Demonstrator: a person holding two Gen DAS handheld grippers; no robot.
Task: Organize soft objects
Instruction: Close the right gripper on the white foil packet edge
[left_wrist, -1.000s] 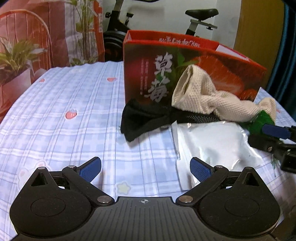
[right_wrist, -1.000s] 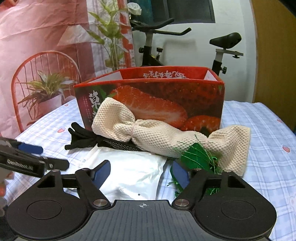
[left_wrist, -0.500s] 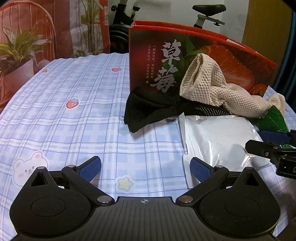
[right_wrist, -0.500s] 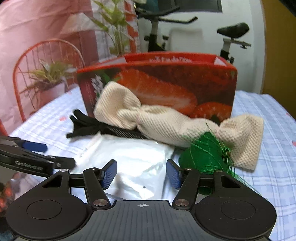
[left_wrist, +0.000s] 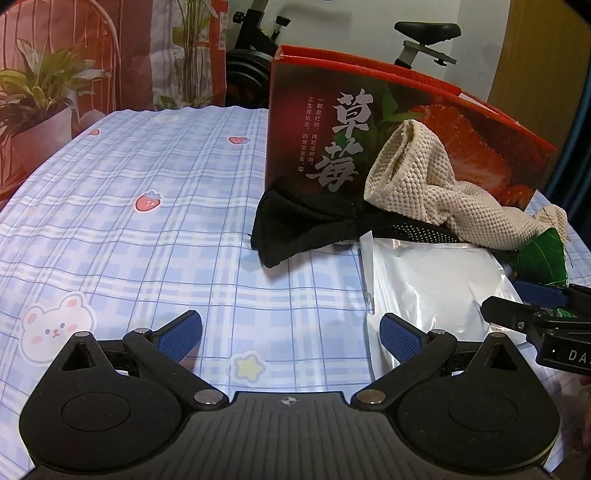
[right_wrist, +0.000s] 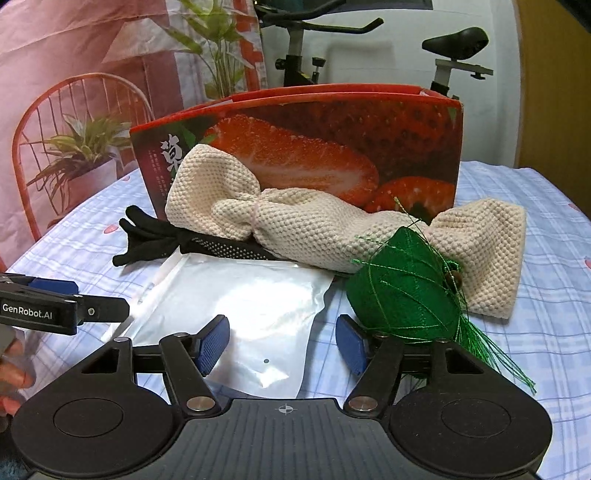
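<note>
soft stuff lies in a pile on your plaid cloth (left_wrist: 155, 236), against the strawberry box (right_wrist: 369, 147): cream knit bag (right_wrist: 303, 229) on top, silver pouch (right_wrist: 243, 295) flat in front, black glove (left_wrist: 295, 225), green tassel ball (right_wrist: 402, 291). ur right gripper (right_wrist: 282, 345) has just been widening, part open over the pouch edge, gripping nothing. left gripper (left_wrist: 290, 334) wide open, empty.

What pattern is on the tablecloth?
The tablecloth is a pale blue-and-white check with small strawberries, a bear and a star, clearest in the left wrist view.

Left of the black cloth (left_wrist: 295, 225) the counter (left_wrist: 147, 229) lies bare; behind the soft pile, the strawberry box (right_wrist: 332, 147) blocks passage.
</note>
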